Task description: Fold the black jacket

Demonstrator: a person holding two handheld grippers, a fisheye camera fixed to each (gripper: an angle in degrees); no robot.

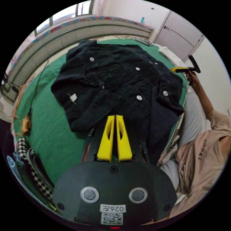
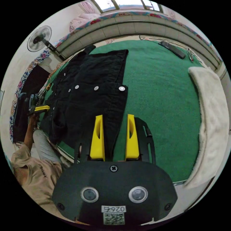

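The black jacket lies spread out, front up with its silver buttons showing, on a green blanket. My left gripper hovers over the jacket's near hem, its yellow jaws closed together with no cloth visibly pinched. In the right gripper view the jacket lies to the left. My right gripper stands open above the jacket's near edge, one jaw over black cloth, the other over the green blanket. Each gripper also appears in the other's view, held in a hand: right gripper, left gripper.
The person in a beige shirt stands at the bed's side. A white towel lies along the blanket's right edge, and a dark remote lies at the far end. A padded headboard and a fan stand behind.
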